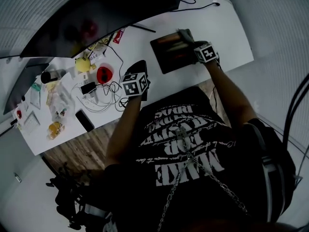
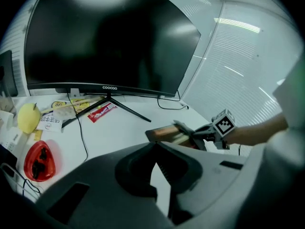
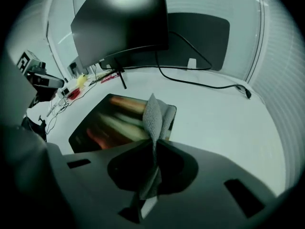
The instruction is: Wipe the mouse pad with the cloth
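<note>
The mouse pad (image 1: 166,57) lies on the white desk (image 1: 231,37), at the person's one o'clock; the cloth (image 3: 153,116) sits over its one-o'clock corner, pinched tight in the right gripper (image 3: 155,144); the left gripper (image 2: 156,146), jaws together and empty, hovers at the pad's eight o'clock; the monitor (image 1: 96,13) stands at eleven.

Nubbly woven cloth (image 3: 153,116); mouse pad (image 3: 109,125) seemingly glossy; desk (image 3: 214,113) smooth
</note>
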